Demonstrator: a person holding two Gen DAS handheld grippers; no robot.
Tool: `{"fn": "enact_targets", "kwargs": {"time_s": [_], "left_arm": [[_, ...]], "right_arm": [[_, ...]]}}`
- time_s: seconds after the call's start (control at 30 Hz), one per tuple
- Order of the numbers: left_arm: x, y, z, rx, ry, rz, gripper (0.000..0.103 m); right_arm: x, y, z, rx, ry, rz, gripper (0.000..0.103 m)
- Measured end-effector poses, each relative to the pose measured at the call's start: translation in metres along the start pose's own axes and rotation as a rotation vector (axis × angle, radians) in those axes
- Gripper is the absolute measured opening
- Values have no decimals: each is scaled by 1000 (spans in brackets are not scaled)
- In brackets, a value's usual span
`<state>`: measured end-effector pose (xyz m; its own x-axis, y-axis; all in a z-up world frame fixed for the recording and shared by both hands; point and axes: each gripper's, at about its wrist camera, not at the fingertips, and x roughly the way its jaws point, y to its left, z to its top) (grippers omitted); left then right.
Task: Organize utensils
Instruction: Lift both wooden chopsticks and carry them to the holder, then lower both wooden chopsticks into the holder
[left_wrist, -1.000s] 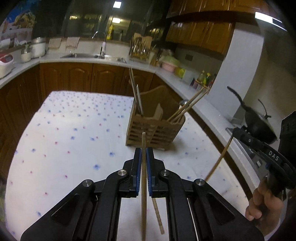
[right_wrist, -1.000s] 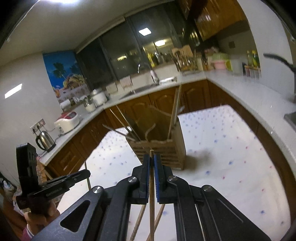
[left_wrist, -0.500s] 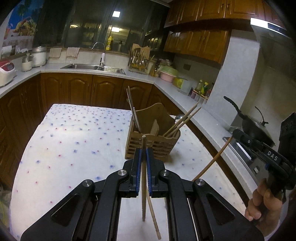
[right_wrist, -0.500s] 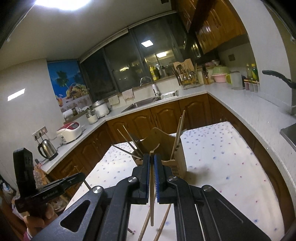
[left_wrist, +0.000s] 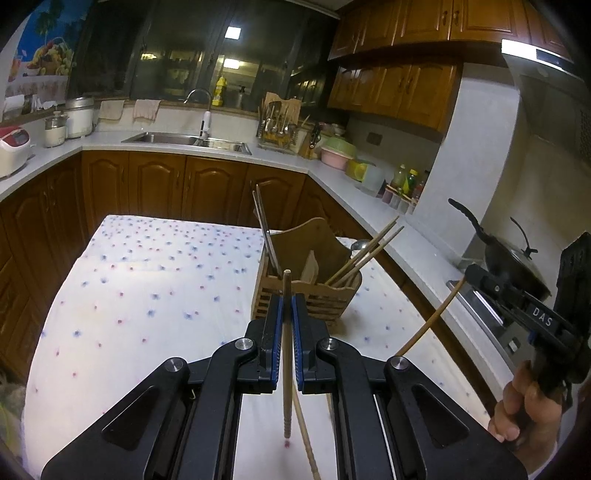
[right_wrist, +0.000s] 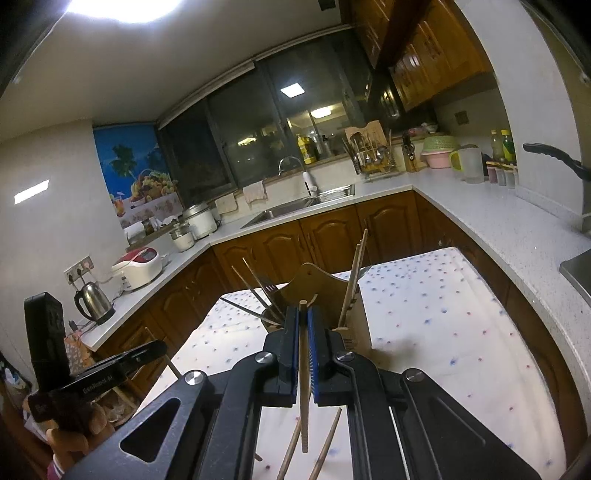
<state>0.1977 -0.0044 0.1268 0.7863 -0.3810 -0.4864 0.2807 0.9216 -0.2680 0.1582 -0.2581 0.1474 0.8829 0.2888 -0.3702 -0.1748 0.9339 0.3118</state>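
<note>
A wooden utensil holder (left_wrist: 308, 275) stands on the dotted tablecloth, with chopsticks and metal utensils in it; it also shows in the right wrist view (right_wrist: 325, 295). My left gripper (left_wrist: 287, 301) is shut on a wooden chopstick (left_wrist: 286, 354), held upright above the table before the holder. My right gripper (right_wrist: 303, 314) is shut on another wooden chopstick (right_wrist: 303, 384), also raised. The right gripper shows at the right edge of the left wrist view (left_wrist: 469, 275), its chopstick (left_wrist: 428, 325) slanting down. Loose chopsticks (right_wrist: 328, 446) lie on the cloth below.
The table (left_wrist: 147, 288) has a white cloth with small flowers. Brown cabinets and a pale counter (left_wrist: 347, 192) run behind and to the right, with a sink (left_wrist: 184, 139), a dish rack (left_wrist: 279, 129) and a black pan (left_wrist: 509, 258). A kettle (right_wrist: 92, 301) stands left.
Both grippers have risen and tilted up with their chopsticks, away from the cloth. The holder now appears smaller and lower in both views.
</note>
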Motion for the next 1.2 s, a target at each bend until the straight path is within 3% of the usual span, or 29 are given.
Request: {"fn": "enact_targets", "kwargs": {"time_s": [0.27,0.57,0.77,0.93,1.2], "left_arm": [[1,-8,23,11,-45,-2,4],[-3,-26,99,34,-235,6,5],[27,-24,133,6,-307,56,5],[73,-15,129,-30,-276,97,5],[115,-5,83,-34,-173,115,5]], "right_arm": [[5,-6,19,6,-30,-7,5],[13,-5,77,-9,-176,-33,5],[35,-5,111,-29,-253,-67,5],[64,-10,108,-32,-243,-93,5],[95,-25,61,-23,-145,-105,5]]}}
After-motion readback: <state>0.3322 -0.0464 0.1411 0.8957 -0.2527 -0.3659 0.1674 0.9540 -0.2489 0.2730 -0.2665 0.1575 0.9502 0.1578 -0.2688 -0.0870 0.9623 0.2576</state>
